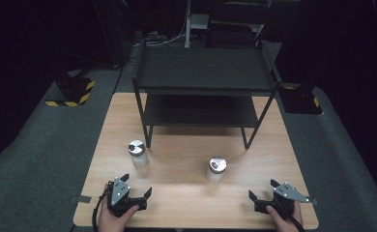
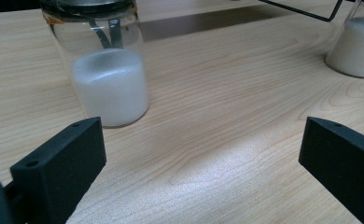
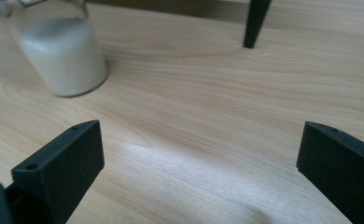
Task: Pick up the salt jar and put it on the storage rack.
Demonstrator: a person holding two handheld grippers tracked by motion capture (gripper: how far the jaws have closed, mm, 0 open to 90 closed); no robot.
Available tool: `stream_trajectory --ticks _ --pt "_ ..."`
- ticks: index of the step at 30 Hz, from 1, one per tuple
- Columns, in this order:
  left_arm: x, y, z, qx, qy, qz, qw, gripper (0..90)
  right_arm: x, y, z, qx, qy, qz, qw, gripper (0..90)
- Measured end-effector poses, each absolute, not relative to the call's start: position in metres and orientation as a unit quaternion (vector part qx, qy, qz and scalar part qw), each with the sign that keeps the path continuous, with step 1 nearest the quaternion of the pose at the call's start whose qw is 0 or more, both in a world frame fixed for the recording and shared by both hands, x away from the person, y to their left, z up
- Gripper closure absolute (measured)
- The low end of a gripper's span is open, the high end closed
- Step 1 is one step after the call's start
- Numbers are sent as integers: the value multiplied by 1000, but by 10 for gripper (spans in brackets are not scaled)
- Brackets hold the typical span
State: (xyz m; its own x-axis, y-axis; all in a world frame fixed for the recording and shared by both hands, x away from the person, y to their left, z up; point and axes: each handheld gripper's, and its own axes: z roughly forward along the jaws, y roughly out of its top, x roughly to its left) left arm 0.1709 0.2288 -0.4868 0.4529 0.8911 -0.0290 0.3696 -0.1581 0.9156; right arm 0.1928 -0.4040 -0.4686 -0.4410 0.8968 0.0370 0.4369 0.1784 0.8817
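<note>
Two jars, both my tongs spread and empty.
Left jar [image 1: 137,153] ahead of my left gripper [image 1: 137,192], right jar [image 1: 216,169] ahead of my right gripper [image 1: 263,189]: glass, likely slippery, fragile; take at the body.

You work at a light wooden table [image 1: 186,193] set on grey carpet [image 1: 41,159]; a black two-tier metal shelf [image 1: 203,72] stands at its far edge; yellow-and-black striped stand bases [image 1: 73,94] sit on the floor to either side; beyond, the room lies dark, with cables [image 1: 152,37] trailing.
</note>
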Motion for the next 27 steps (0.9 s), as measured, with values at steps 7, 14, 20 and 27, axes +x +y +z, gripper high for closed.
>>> stream_trajectory --ticks 7,14,20,27 --pt "173 222 -485 717 437 274 469 10 191 -414 -471 471 711 460 246 2" --pt "170 218 -486 722 427 276 470 11 190 -407 -469 462 721 447 258 3" --pt "170 218 -486 717 433 276 472 11 190 -405 -469 462 722 444 260 3" --pt "166 218 -482 707 433 284 482 10 190 -407 -469 464 720 448 256 3"
